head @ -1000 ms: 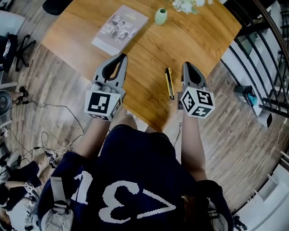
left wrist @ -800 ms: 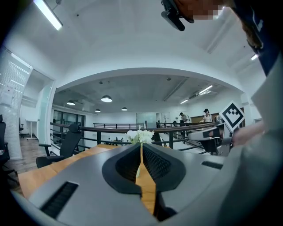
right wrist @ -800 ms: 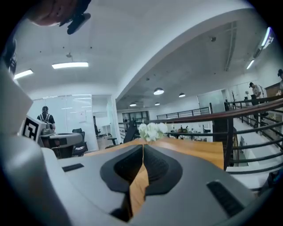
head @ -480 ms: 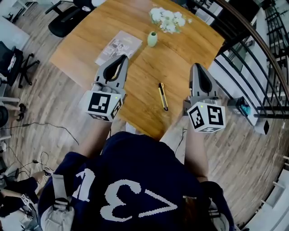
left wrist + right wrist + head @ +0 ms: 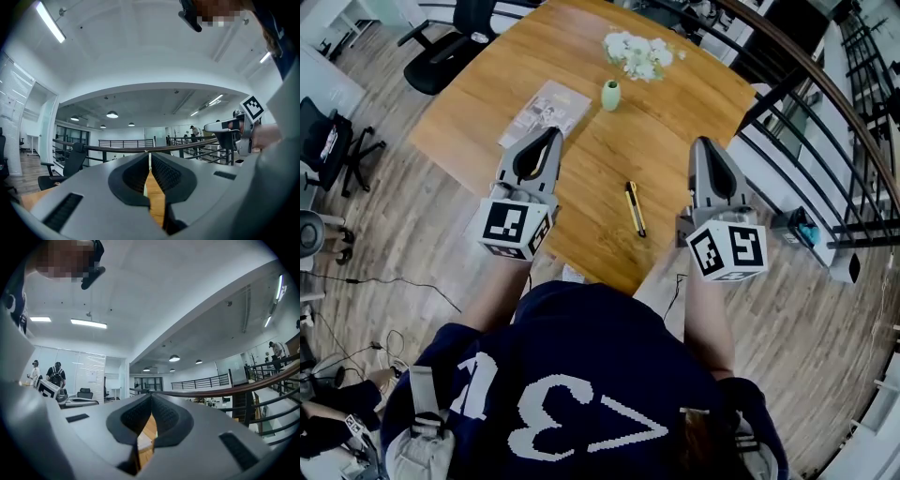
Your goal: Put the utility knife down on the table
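**Knife down on the table, both claws closed and empty**

Far left, a black office chair [image 5: 332, 142] stands on the wooden floor [image 5: 412, 216], and another office chair [image 5: 455, 42] sits by the table's far corner. Moving in, a booklet [image 5: 546, 111] lies flat near the left edge of the wooden table [image 5: 675, 112]. The left gripper [image 5: 553, 133] hangs just this side of it, over the table's left edge and pointing away from the person. Its own view has the two ribbed pads meeting at the tips with nothing between them, only a sliver of tabletop visible through the gap behind. It's closed and carrying nothing.

In the centre, a small green vase [image 5: 610, 95] stands upright just right of the booklet, with a cluster of white flowers [image 5: 637, 54] lying beyond it. And there's the utility knife [image 5: 635, 208], yellow and black, lying flat on the tabletop near the front corner. It sits between the two grippers, nearer the right one, and is clear of both.

On the right, the right gripper [image 5: 703, 143] hovers over the table's right edge, also pointing away from the person. Its pads are pressed together at the tips with nothing held. Beyond it, a dark railing [image 5: 825, 103] curves past the table.
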The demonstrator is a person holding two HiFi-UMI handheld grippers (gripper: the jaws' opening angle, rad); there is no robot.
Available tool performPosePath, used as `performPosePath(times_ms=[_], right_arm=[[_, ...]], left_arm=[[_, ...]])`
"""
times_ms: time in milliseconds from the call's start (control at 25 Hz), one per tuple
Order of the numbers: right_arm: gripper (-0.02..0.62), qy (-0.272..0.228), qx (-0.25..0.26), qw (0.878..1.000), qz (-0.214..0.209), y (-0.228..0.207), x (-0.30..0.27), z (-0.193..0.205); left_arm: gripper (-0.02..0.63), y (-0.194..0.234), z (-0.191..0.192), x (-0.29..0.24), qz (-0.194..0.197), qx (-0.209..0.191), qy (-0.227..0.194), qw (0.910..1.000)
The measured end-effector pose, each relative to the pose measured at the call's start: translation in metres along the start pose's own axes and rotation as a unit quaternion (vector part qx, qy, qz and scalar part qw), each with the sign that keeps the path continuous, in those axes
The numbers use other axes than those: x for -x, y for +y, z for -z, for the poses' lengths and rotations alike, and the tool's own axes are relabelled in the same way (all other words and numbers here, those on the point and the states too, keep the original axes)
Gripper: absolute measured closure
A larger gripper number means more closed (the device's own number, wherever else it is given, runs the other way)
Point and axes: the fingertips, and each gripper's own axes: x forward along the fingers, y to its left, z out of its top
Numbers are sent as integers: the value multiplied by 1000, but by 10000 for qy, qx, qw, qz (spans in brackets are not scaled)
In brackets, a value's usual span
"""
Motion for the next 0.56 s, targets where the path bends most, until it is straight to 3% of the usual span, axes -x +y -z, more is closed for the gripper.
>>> performPosePath(times_ms=[560], right_arm=[[569, -13, 10, 10000, -21, 5, 7, 0]], left_arm=[[578, -4, 6, 6, -33, 64, 26, 10000]])
